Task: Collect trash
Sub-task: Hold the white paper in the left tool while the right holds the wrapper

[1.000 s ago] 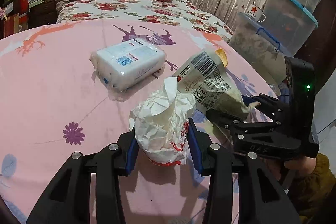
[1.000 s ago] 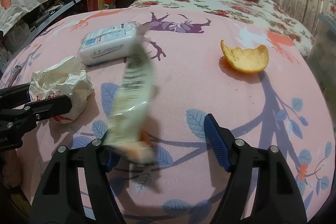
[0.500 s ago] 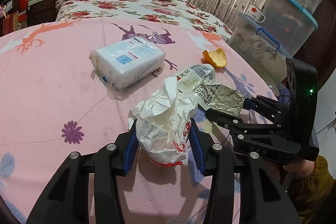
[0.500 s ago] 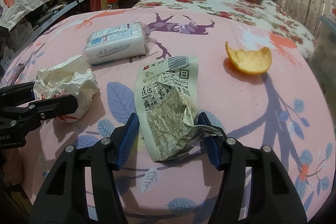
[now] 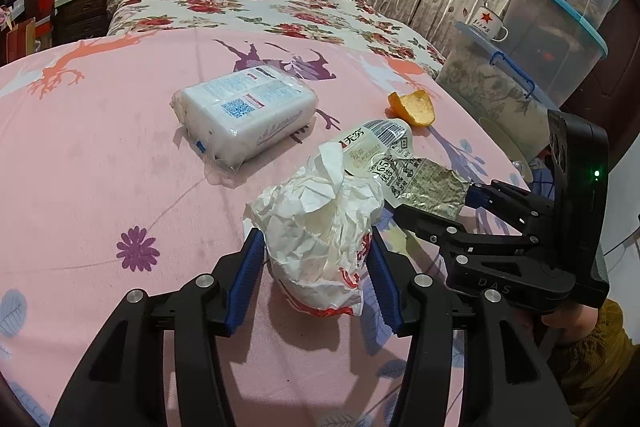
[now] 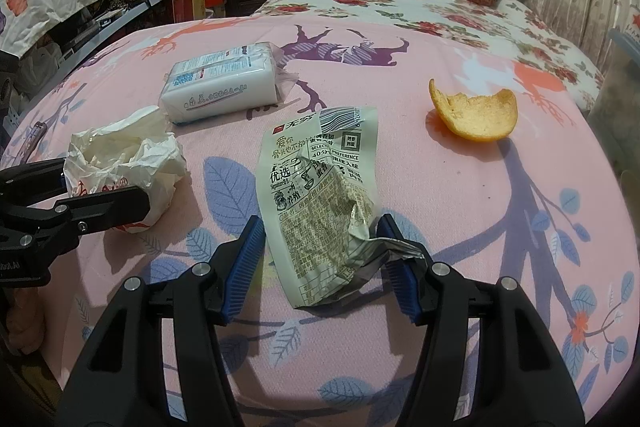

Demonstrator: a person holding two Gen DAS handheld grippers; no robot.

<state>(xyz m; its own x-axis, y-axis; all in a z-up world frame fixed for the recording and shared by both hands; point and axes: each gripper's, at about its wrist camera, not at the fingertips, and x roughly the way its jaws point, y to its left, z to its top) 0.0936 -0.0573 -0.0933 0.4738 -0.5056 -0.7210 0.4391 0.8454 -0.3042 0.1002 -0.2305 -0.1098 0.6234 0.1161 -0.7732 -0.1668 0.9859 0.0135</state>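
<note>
Crinkled paper, the wad (image 5: 320, 247) is lying on the pink sheet (image 5: 100, 167) between the pads of the left gripper (image 5: 316, 279), whose jaws have just been opening and are now standing apart beside it. It is looking light, soft and springy, so a squeeze across its bulging middle should be holding best. Just beside it the foil wrapper (image 6: 320, 203) is lying flat and slippery-looking between the parted jaws of the right gripper (image 6: 322, 263); its torn near end is offering a pinch. Further off, the peel (image 6: 476, 115) and tissue pack (image 6: 220, 87) are resting.
</note>
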